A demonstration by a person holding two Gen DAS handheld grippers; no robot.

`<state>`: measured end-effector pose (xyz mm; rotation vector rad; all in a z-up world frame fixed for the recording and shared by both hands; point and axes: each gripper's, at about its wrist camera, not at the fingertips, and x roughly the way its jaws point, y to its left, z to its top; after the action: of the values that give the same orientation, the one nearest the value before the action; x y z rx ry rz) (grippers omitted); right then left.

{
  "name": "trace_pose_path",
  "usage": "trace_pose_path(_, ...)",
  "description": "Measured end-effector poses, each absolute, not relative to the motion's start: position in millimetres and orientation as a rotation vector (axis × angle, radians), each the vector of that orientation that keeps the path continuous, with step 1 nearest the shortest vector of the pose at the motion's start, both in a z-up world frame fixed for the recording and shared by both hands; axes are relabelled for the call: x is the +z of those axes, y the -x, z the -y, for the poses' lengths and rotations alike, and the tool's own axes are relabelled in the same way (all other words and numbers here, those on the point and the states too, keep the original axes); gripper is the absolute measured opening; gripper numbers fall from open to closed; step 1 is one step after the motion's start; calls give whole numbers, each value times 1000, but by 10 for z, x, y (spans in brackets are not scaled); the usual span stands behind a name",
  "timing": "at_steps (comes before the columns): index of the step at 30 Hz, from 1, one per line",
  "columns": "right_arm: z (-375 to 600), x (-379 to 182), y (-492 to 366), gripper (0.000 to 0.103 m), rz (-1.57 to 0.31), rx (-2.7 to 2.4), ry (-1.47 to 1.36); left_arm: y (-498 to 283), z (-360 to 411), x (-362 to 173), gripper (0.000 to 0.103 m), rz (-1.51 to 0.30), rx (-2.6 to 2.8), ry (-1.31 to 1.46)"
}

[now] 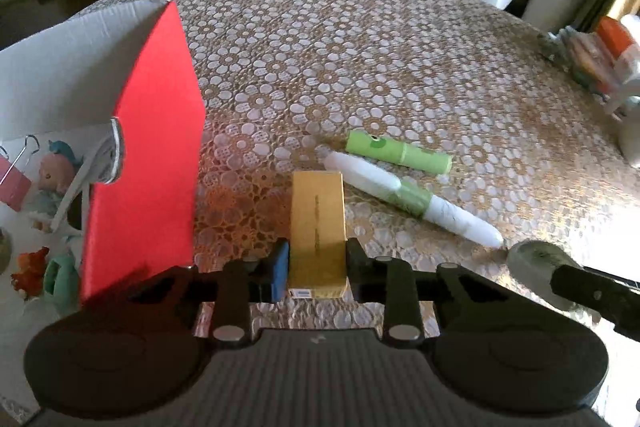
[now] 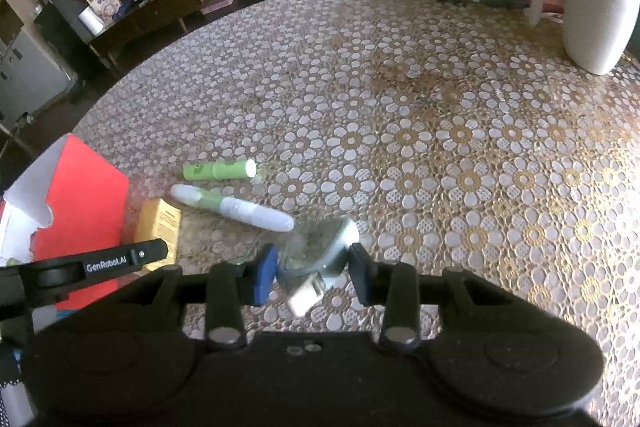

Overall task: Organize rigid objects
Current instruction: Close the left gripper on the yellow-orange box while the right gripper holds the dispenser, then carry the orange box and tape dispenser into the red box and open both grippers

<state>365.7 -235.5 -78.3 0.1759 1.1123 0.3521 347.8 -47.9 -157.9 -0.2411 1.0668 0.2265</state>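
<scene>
My left gripper is clamped on the yellow box, lying on the table beside the red box. My right gripper pinches a blurred object, perhaps a small glass jar
</scene>
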Motion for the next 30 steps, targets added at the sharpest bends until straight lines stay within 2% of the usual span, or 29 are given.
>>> trace_pose_path(4,2376,-676,-3529,35,-1101,338,-175,-3351,481,-1433,29,-1047,176,250)
trace_pose_path(6,2399,-609,-3458,29,-1096,334,-185,-3276,471,-1373,29,-1041,159,253)
trace_pose_path(7,2407,-577,-3431,20,-1094,335,-191,-3241,465,-1337,29,-1038,151,252)
trace_pose_path(8,2410,-540,-3397,16,-1094,335,-195,-3219,469,-1303,29,-1031,142,253)
trace_pose_path(17,2376,-611,-3249,15,-1115,304,-174,-3020,428,-1190,28,-1010,101,245)
trace_pose_path(30,2057,187,-3070,15,-972,405,-155,-2760,228,-654,28,-919,18,282)
